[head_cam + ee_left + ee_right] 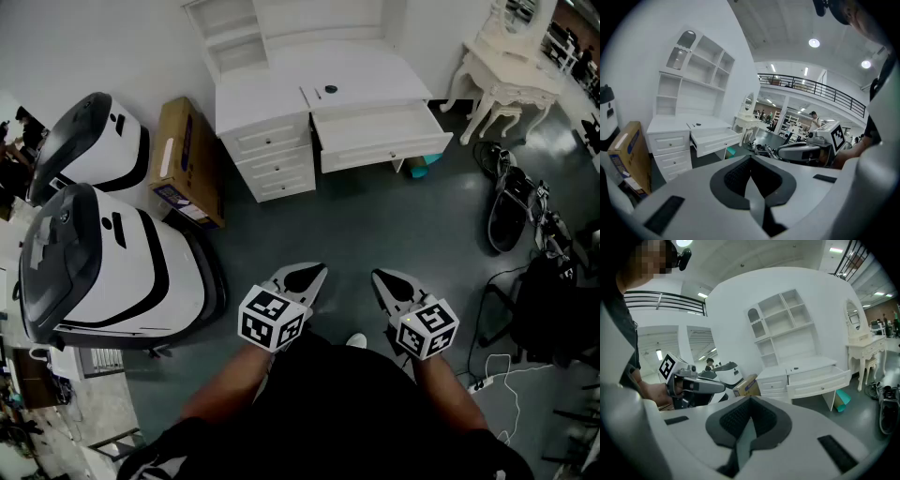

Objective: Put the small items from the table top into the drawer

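Overhead, the head view sets the white desk (272,98) at upper centre, its drawer (380,131) pulled open. One small dark item (330,90) lies on the table top, too small to identify. The left gripper (305,278) and right gripper (386,281) sit low in the frame, well apart from the desk.

The left gripper view shows its jaws pressed together with nothing between them. The desk stands at middle left, and the drawer's inside is hidden behind its front panel.

The right gripper view shows its jaws likewise together and empty. A teal roll (843,399) lies under the drawer, plainer here than in the head view, where the drawer cuts it off.
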